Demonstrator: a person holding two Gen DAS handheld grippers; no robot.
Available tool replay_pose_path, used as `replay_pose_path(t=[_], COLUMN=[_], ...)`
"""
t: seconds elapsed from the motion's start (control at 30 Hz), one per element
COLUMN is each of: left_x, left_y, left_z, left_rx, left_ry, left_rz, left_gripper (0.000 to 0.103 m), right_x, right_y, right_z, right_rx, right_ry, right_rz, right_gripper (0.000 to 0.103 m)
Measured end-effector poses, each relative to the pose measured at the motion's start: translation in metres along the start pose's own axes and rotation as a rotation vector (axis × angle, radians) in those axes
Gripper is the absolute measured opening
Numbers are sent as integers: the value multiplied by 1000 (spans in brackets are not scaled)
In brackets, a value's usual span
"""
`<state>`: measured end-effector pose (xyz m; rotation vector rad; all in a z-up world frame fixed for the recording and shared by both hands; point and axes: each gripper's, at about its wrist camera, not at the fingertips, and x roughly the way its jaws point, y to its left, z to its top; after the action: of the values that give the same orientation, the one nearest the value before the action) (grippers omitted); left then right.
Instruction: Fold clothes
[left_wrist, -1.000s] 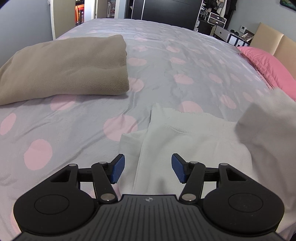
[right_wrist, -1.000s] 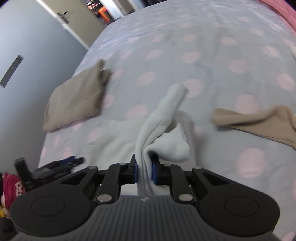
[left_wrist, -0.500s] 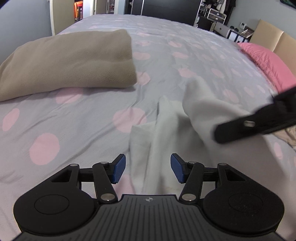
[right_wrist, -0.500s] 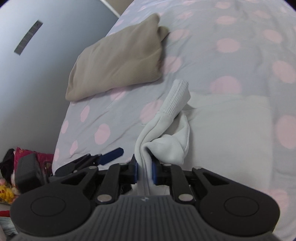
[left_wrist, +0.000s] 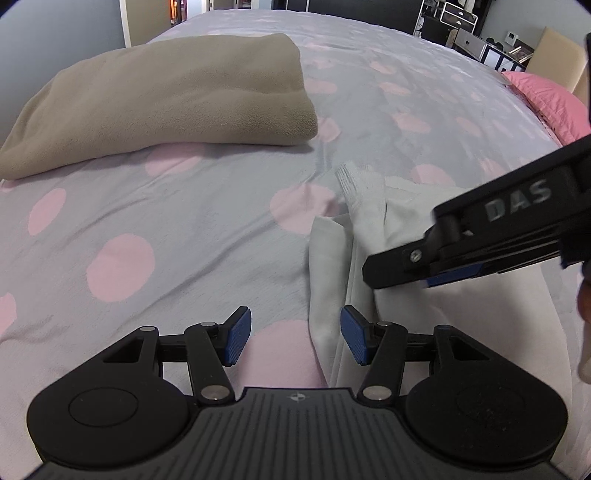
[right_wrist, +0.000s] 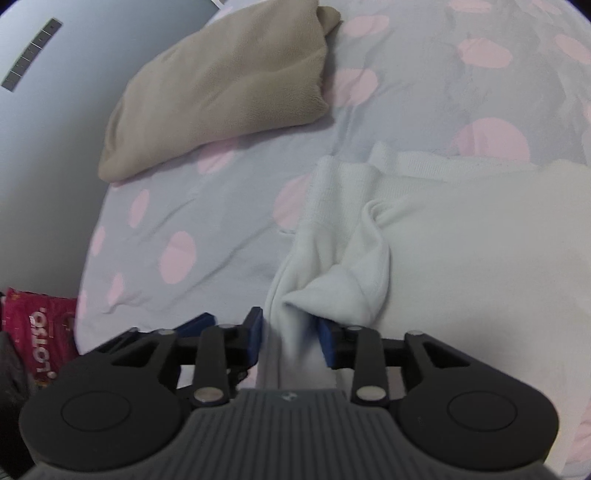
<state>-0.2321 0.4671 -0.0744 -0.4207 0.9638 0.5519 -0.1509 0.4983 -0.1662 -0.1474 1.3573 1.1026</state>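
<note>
Right gripper — clamped 1 second ago — jaws now opening, white sleeve between them, laid across garment.

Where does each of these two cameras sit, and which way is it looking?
Left wrist view: rides the left gripper, looking down its open blue-padded fingers across the grey pink-dotted bedspread; the right gripper reaches in.
Right wrist view: rides the right gripper, facing the bed's edge; its jaws are opening around the white knit garment's sleeve.
Both share the folded beige fleece garment and the white garment.
</note>
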Motion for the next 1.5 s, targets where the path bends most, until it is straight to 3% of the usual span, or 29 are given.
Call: replay_pose_path(t=[0.13,0.33,0.63,0.83,0.9,0.97,1.03,1.3,1.33,1.4,1.43,1.5], left_x=[-10,-29,-18,4,13,22,29,33,31,27,23,14], left_y=[5,9,2,6,6,5,3,-9,-11,-16,-18,-24], left_z=[1,-2,-11,3,9,14,16,23,25,31,34,45], left_rx=[-21,-61,-77,-170,-195,-207,-210,-188,-179,-160,-153,-142], left_ry=[-18,-56,-55,-72,-63,-41,-28,-52,-68,-102,-124,-181], left_rz=[19,0,-34,-44,-47,-49,-56,-5,2,17,18,7], left_gripper=[52,52,57,57,51,31,17,4,3,2,2,2], right_x=[-25,-63,-98,-118,-123,-125,-125,-97,-93,-89,-87,-91], right_y=[4,-15,-88,-141,-153,-164,-174,-198,-200,-203,-203,-201], right_z=[0,-9,-63,-84,-84,-82,-78,-51,-48,-44,-43,-43], right_rx=[-39,-61,-48,19,31,47,63,161,169,182,185,190], right_ry=[-60,-125,-130,-136,-153,-173,-194,-231,-235,-234,-230,-249], right_rz=[17,-23,-127,-136,-133,-120,-95,7,20,24,17,12], right_gripper=[48,48,47,48,49,50,52,57,56,39,23,15])
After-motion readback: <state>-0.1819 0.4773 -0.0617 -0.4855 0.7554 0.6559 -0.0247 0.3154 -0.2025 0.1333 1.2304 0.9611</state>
